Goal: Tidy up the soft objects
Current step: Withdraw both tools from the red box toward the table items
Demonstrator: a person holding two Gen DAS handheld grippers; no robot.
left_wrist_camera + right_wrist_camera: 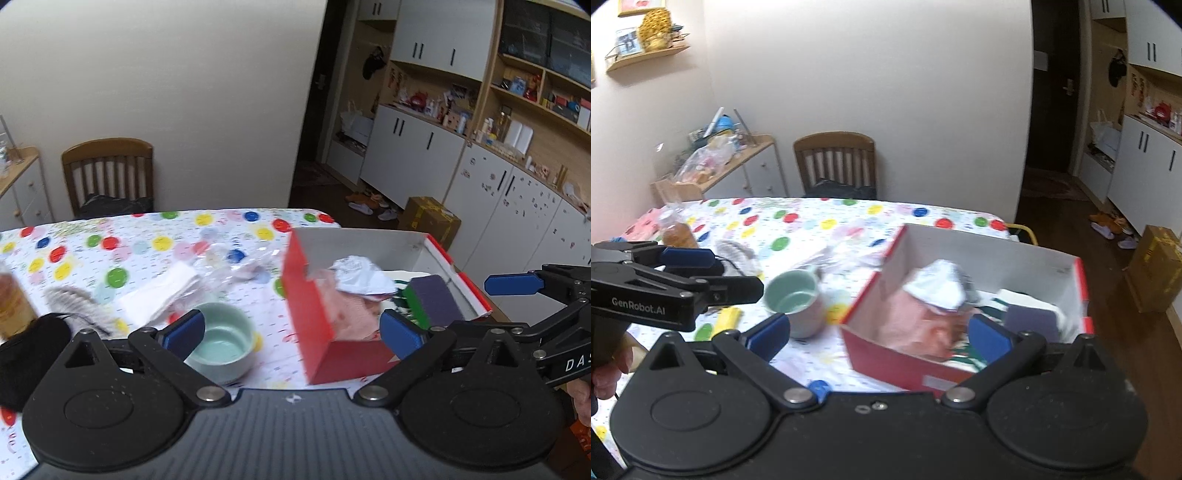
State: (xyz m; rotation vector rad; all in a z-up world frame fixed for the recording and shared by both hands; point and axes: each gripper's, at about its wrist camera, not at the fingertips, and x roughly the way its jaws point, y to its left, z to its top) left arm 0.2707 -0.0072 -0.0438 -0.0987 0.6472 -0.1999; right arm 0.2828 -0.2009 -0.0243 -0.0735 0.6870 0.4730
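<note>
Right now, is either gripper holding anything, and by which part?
Nothing is held. The left gripper and right gripper both have open, empty jaws above the red box.

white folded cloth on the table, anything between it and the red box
Yes. A crumpled clear plastic bag lies between the white folded cloth and the red box, and the pale green cup stands nearer the camera, beside that route. Both tongs are open.
</note>
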